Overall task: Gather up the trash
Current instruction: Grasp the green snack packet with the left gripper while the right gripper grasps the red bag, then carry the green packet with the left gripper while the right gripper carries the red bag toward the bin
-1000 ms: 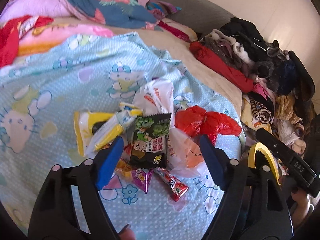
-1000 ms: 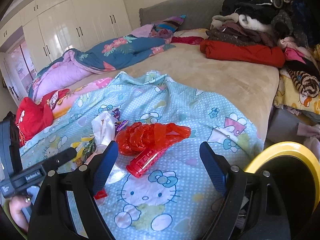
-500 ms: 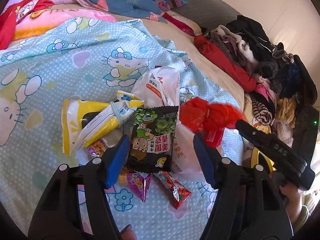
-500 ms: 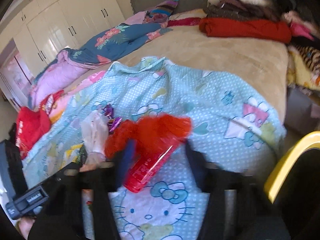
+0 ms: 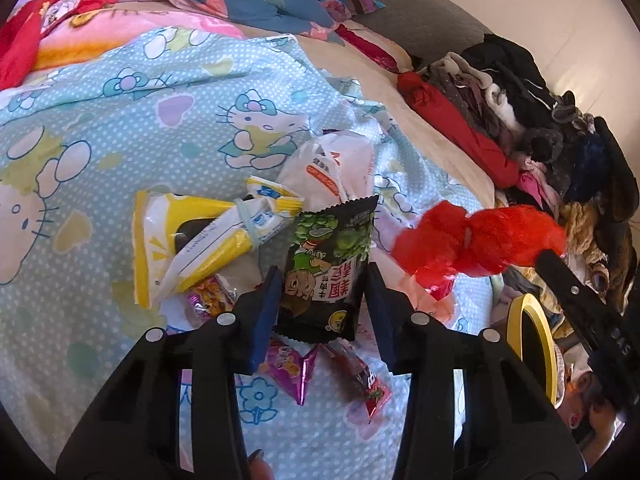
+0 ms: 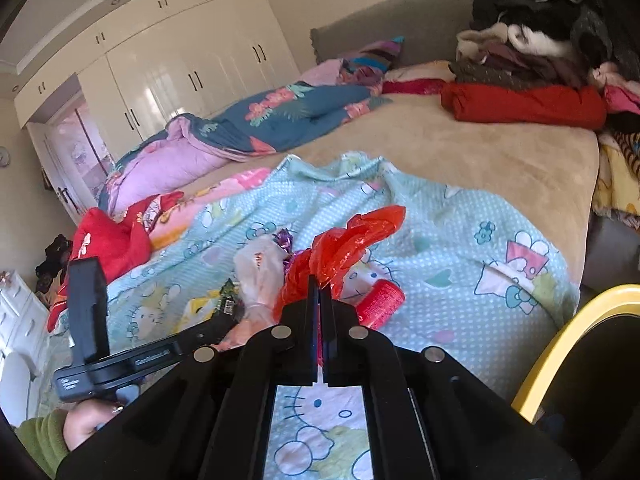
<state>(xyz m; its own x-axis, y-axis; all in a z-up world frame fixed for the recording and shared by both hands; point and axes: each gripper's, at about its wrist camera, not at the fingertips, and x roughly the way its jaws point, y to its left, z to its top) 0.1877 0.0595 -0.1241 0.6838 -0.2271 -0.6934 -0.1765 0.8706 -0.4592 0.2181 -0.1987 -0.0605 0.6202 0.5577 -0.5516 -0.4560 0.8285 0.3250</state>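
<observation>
Trash lies on a Hello Kitty blanket (image 5: 120,128). My left gripper (image 5: 322,300) is open, its blue pads on either side of a black-and-green snack packet (image 5: 330,264), not pressing it. Around it lie yellow-white wrappers (image 5: 192,248), a white plastic bag (image 5: 336,164), a purple candy wrapper (image 5: 290,364) and a red candy wrapper (image 5: 366,380). My right gripper (image 6: 319,292) is shut on a red plastic bag (image 6: 340,248), lifted off the blanket; the bag also shows in the left wrist view (image 5: 476,240). A red tube-like wrapper (image 6: 380,304) lies below it.
A yellow-rimmed black bin (image 6: 580,360) stands at the bed's right edge, also in the left wrist view (image 5: 528,344). Piled clothes (image 5: 540,120) fill the bed's right side. Quilts and pillows (image 6: 240,128) lie at the far end, wardrobes (image 6: 160,60) behind.
My right gripper has closed on the red plastic bag and raised it. My left gripper has moved forward and narrowed around the black-and-green snack packet.
</observation>
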